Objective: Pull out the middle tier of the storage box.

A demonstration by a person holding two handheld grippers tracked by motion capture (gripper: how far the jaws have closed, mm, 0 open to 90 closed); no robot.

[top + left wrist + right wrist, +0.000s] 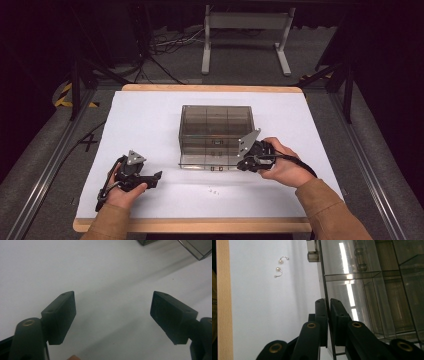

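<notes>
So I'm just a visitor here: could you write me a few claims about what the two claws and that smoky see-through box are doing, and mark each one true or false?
1. The right claw is clamped on the thin clear lid of the smoky plastic box. True.
2. The left claw grips a pearl earring. False: its jaws stand wide apart with nothing between them, over the bare white table.
3. Two small pearl earrings lie on the table outside the box. True.
4. The box is divided into compartments. True.
5. Both claws are on the box. False: the left one rests apart from it, to its left near the table's front edge.
</notes>
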